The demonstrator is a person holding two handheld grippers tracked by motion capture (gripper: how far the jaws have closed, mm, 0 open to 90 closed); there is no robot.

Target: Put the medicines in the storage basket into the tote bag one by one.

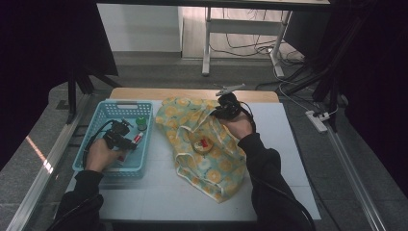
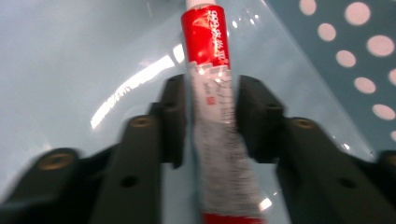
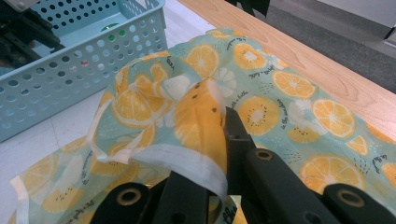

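A red and white tube (image 2: 208,51) lies in the light blue basket (image 1: 126,102) at the left of the table. My left gripper (image 2: 210,116) has its pads pressed on both sides of the tube's middle. In the high view the left gripper (image 1: 126,142) sits low inside the basket over the tube (image 1: 138,138). A pale green cloth bag printed with orange slices (image 1: 192,130) lies spread at the table's centre. My right gripper (image 3: 219,126) is shut on a fold of the bag's white-trimmed edge (image 3: 187,163), lifted a little near the far side (image 1: 219,111).
A small green-capped item (image 1: 141,122) stands in the basket's far part. A round yellowish thing with a red label (image 1: 203,144) rests in the bag's opening. The white table mat (image 1: 159,192) ends at a wooden strip (image 3: 327,70) at the back.
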